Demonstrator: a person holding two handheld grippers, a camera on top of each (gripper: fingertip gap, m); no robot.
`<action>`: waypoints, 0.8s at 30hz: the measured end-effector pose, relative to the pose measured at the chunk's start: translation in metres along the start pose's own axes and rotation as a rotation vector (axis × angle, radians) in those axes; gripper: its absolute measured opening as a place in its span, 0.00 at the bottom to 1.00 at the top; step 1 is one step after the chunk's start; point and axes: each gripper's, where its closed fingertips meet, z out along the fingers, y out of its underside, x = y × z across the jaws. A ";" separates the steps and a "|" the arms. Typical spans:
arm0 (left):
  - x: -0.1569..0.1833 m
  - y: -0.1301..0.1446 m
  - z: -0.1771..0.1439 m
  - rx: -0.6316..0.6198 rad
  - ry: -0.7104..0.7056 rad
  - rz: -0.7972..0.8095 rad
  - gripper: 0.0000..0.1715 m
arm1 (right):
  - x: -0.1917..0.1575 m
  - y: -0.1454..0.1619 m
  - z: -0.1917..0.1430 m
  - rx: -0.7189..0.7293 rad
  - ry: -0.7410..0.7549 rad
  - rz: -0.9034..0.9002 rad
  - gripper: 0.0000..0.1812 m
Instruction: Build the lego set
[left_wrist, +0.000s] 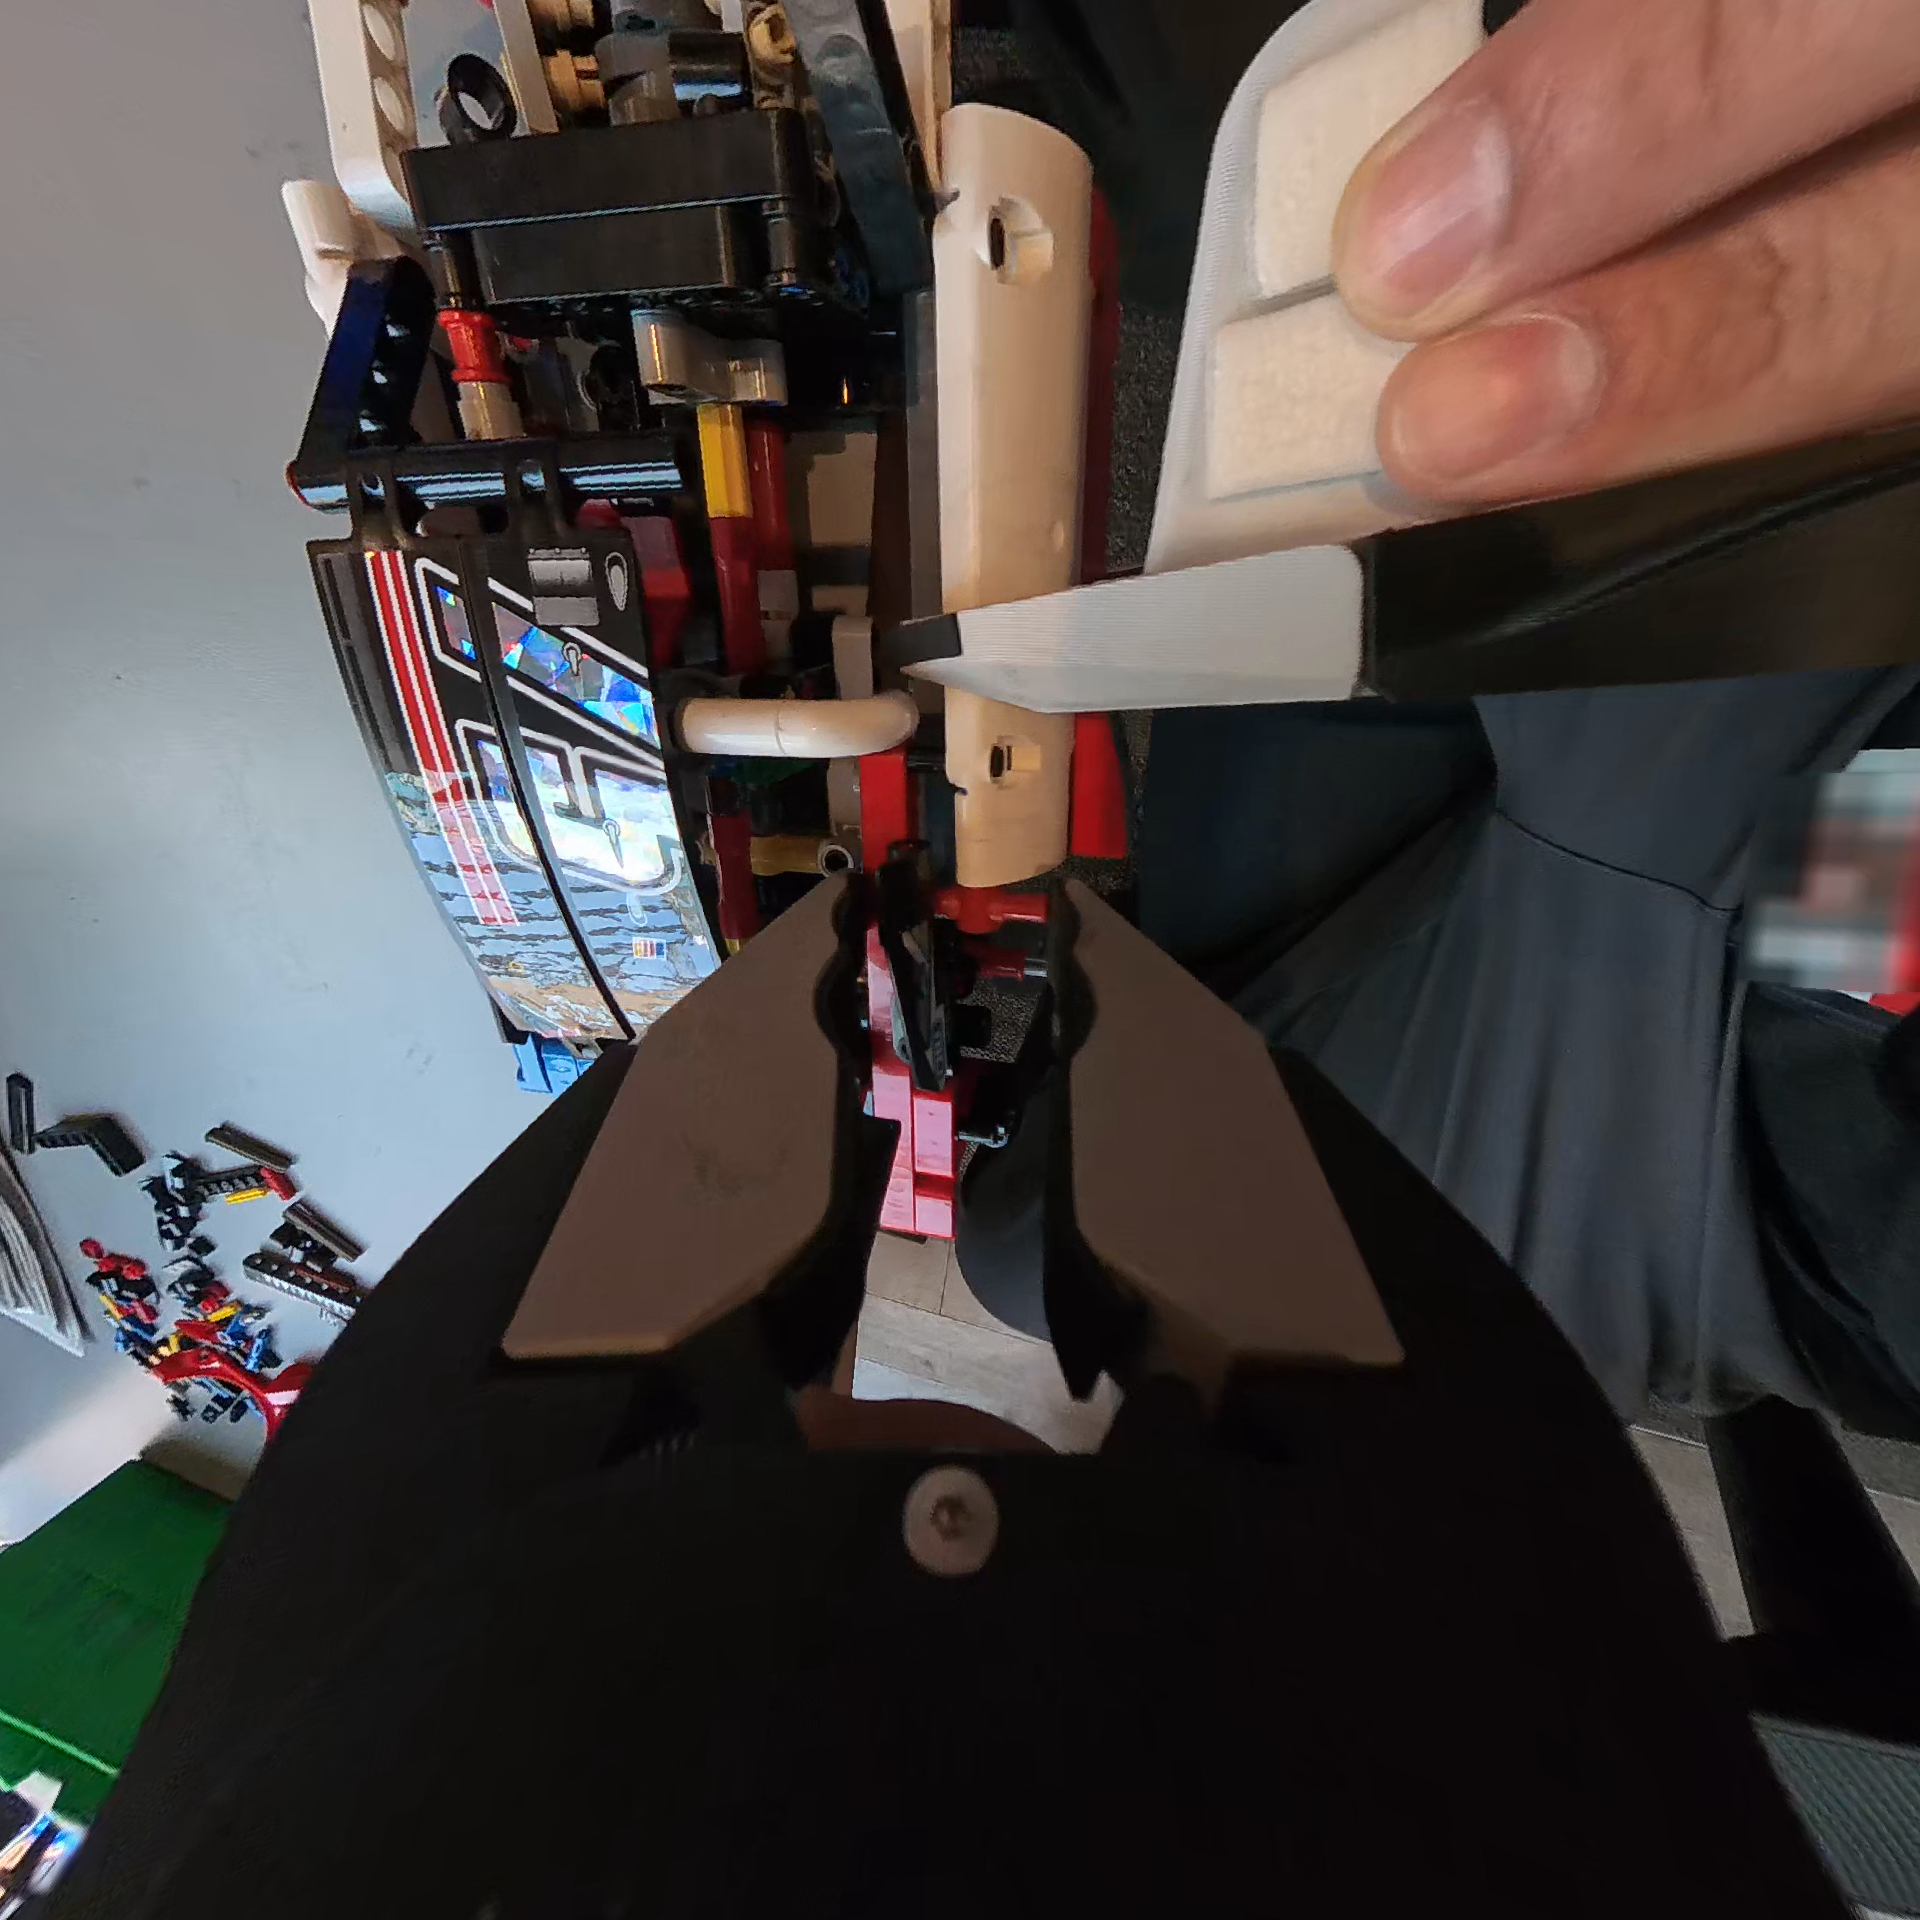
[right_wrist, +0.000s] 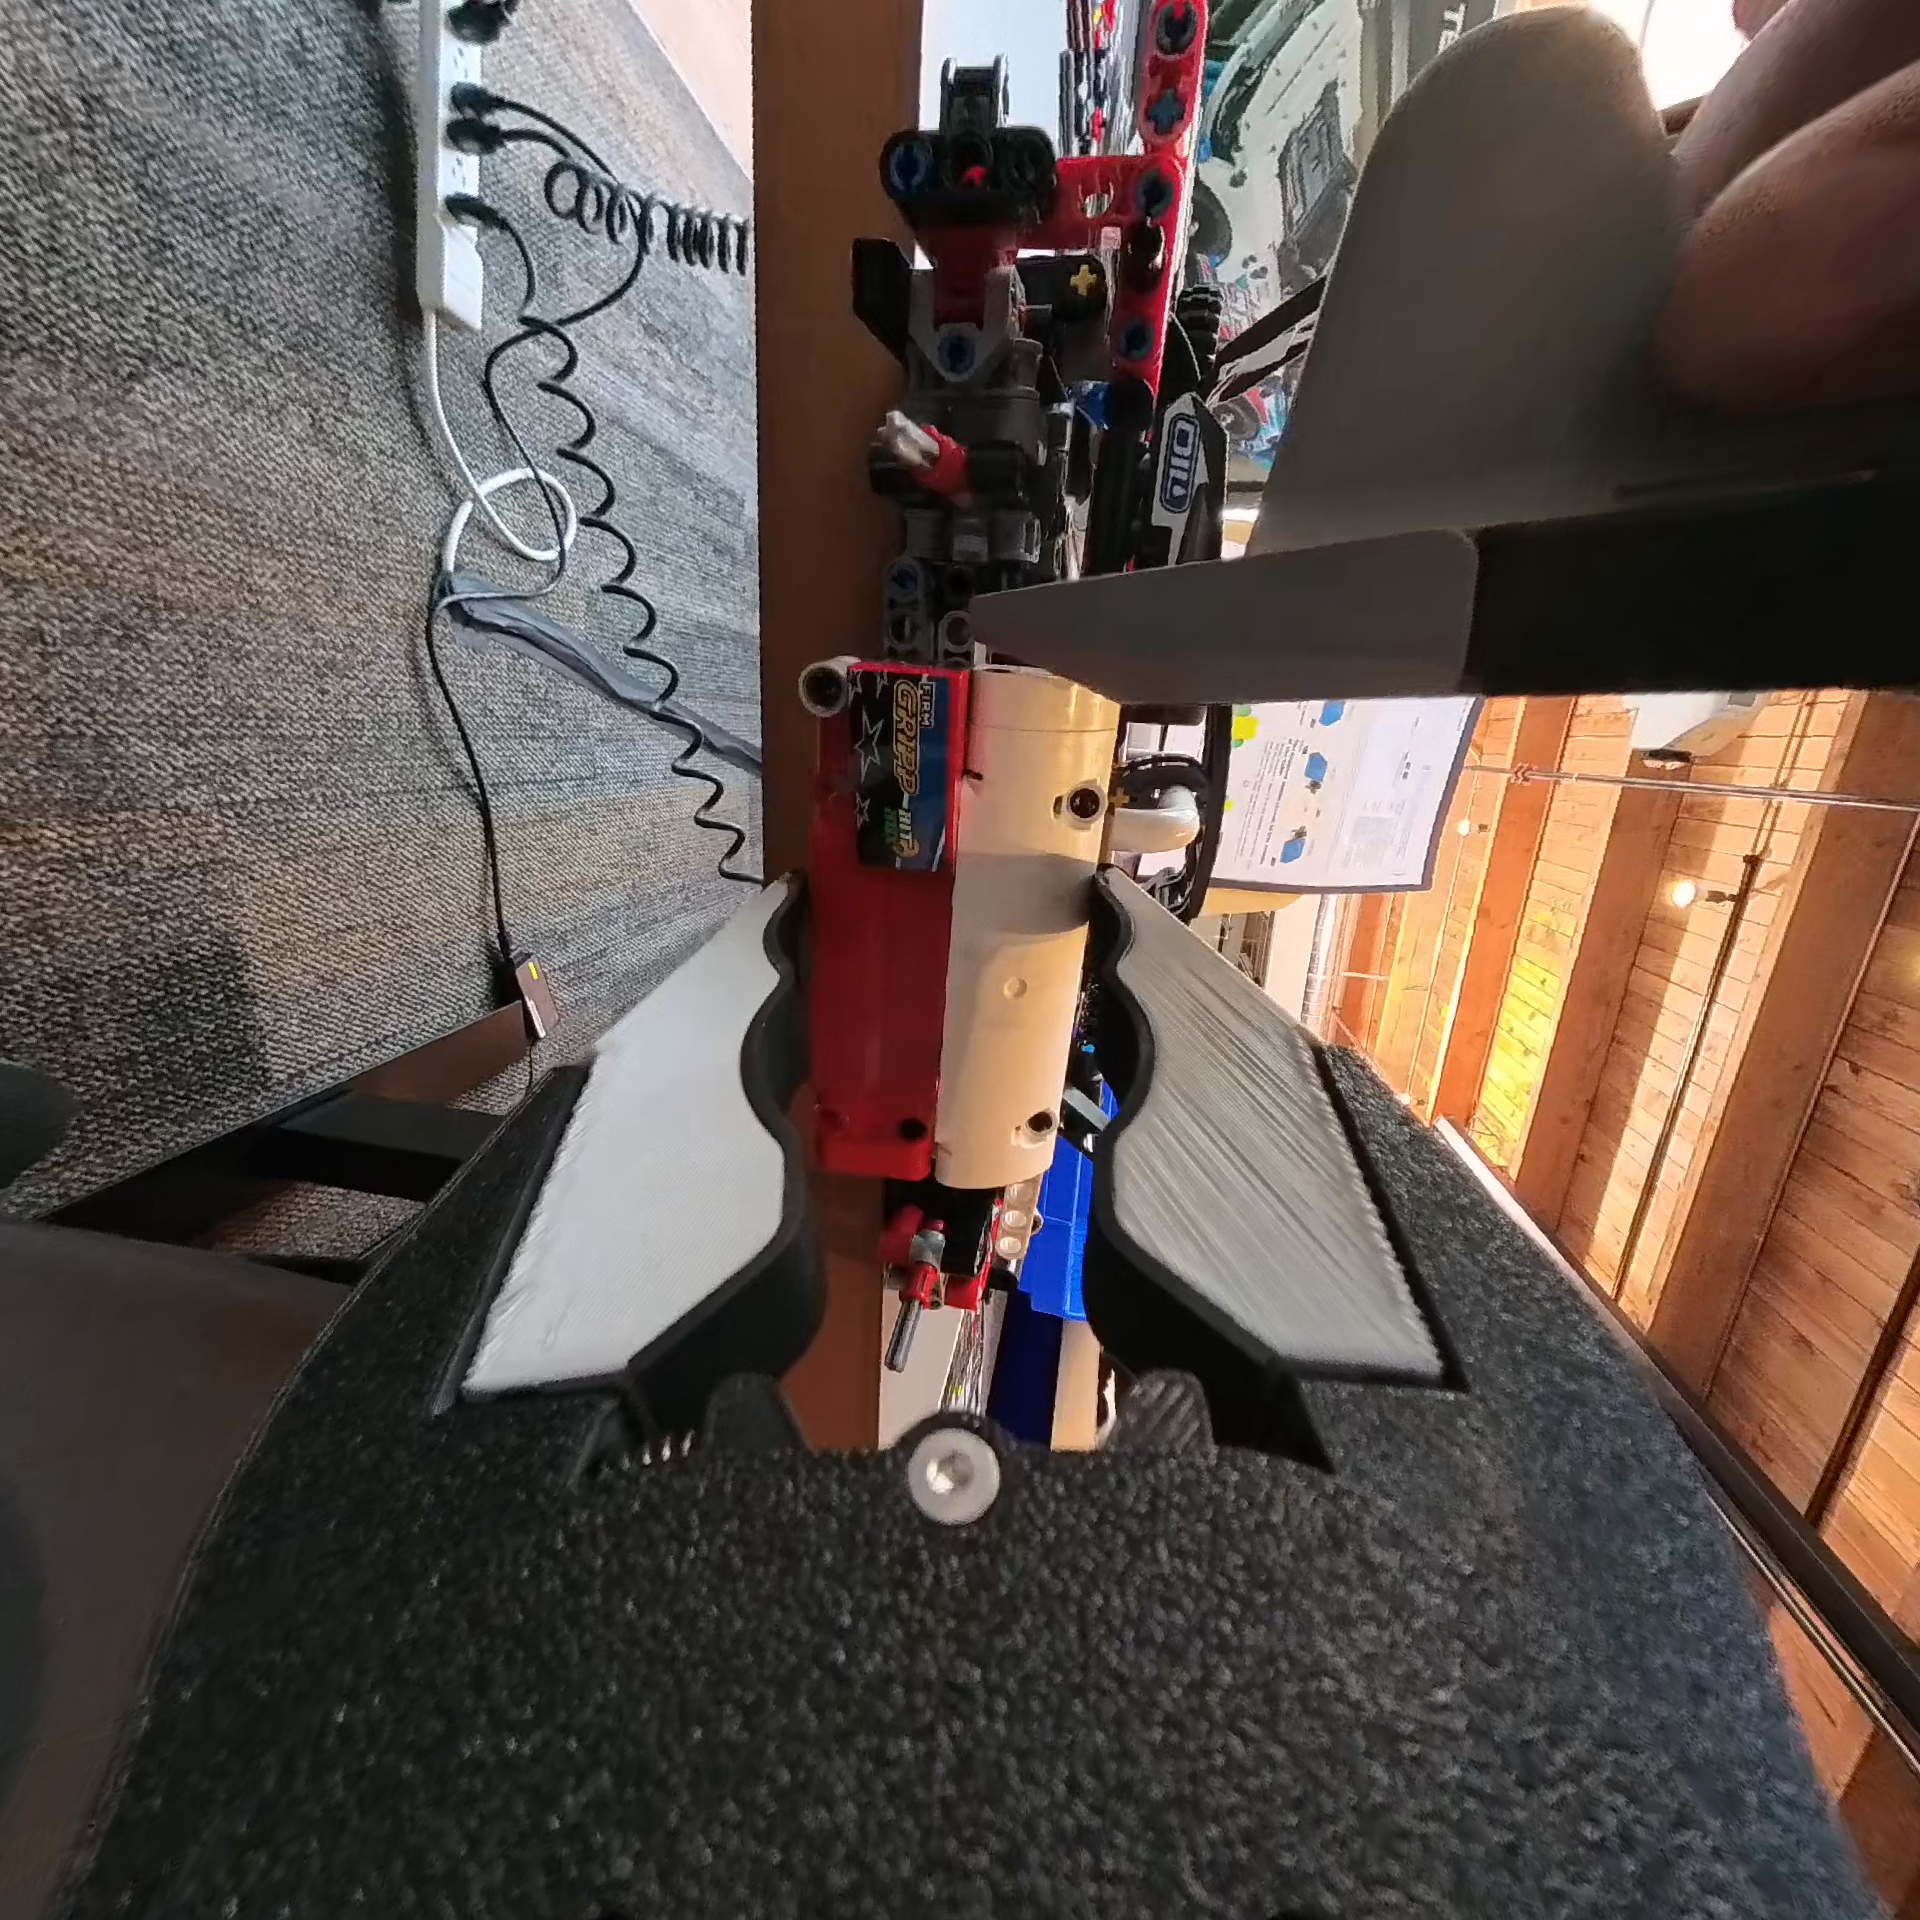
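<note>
Both my tongs clench the lego model (right_wrist: 940, 935): left tongs (left_wrist: 951, 997) on its red end, right tongs (right_wrist: 945, 997) on red-and-cream panels.

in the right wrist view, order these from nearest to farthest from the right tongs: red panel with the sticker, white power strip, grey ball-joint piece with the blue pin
1. The red panel with the sticker, clamped between the right tongs, on their left side.
2. The grey ball-joint piece with the blue pin, farther up the model, straight ahead.
3. The white power strip, on the grey carpet at the upper left.
</note>
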 end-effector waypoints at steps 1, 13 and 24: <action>0.000 0.000 0.000 0.006 0.001 -0.007 0.18 | 0.000 0.000 0.000 -0.005 -0.003 -0.003 0.29; 0.000 0.002 -0.001 0.011 -0.001 -0.045 0.18 | 0.002 -0.001 0.002 0.010 0.000 -0.015 0.28; -0.002 0.004 -0.002 0.044 -0.030 -0.072 0.18 | 0.003 -0.005 0.006 0.129 -0.084 -0.048 0.27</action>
